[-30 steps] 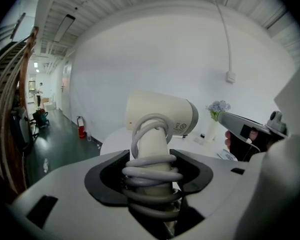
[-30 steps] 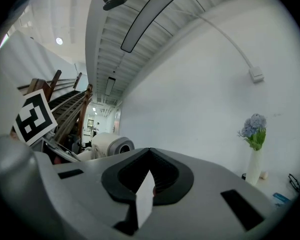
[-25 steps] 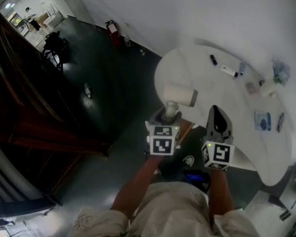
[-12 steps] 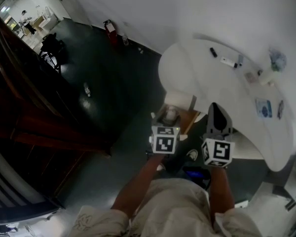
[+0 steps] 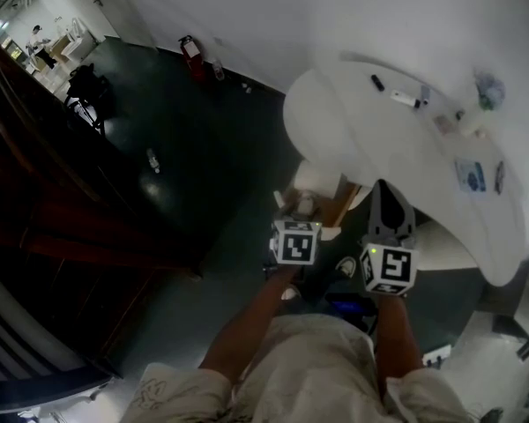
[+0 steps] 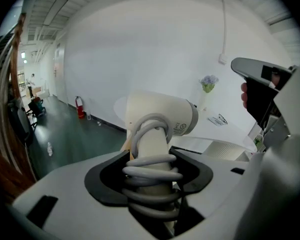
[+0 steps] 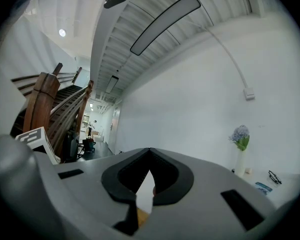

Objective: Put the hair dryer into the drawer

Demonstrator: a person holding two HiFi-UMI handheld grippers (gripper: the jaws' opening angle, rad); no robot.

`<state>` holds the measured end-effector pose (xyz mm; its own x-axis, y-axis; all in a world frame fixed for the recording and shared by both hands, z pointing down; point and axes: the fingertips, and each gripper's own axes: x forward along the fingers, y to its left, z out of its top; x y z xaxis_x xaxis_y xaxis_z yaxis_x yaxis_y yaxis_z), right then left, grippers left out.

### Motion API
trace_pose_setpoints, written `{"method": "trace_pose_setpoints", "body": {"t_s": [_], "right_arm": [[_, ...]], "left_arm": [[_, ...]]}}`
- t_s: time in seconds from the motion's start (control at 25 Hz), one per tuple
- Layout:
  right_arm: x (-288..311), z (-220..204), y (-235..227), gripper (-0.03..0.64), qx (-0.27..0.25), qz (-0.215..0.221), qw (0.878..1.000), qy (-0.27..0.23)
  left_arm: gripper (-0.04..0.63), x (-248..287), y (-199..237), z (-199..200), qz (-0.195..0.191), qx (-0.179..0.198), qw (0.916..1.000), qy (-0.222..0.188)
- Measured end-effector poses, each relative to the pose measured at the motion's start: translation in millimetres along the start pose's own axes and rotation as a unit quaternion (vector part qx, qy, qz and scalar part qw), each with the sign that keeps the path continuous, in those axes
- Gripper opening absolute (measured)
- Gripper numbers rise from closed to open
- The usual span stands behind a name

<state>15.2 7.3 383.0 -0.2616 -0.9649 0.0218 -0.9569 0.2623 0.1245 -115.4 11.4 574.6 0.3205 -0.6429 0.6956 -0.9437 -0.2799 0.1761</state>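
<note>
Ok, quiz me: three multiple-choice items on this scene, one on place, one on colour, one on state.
1. The hair dryer is: A on the table; B in the left gripper; C on the floor.
2. Its body is: A white; B red; C black.
3. Its cord is: A hanging loose; B plugged in; C wound round the handle.
Answers: B, the jaws clamp its handle; A, the barrel shows white; C, coils wrap the handle.
</note>
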Motion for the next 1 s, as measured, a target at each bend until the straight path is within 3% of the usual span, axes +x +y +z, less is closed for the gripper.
{"method": "trace_pose_setpoints", "body": {"t_s": [0.32,1.0], "right_arm": [[-5,-2,-4,0.003,-0.001,-0.009,1.0,0.005],[16,-16,-11,0.003,0.008,0.0,1.0,0.019]], "left_arm": [[0.256,12,1,-34,0.002,0.015,0.9986,0.051],[0.258,56,10,-63,0.007,-0.003,0.9885,0.151]]}}
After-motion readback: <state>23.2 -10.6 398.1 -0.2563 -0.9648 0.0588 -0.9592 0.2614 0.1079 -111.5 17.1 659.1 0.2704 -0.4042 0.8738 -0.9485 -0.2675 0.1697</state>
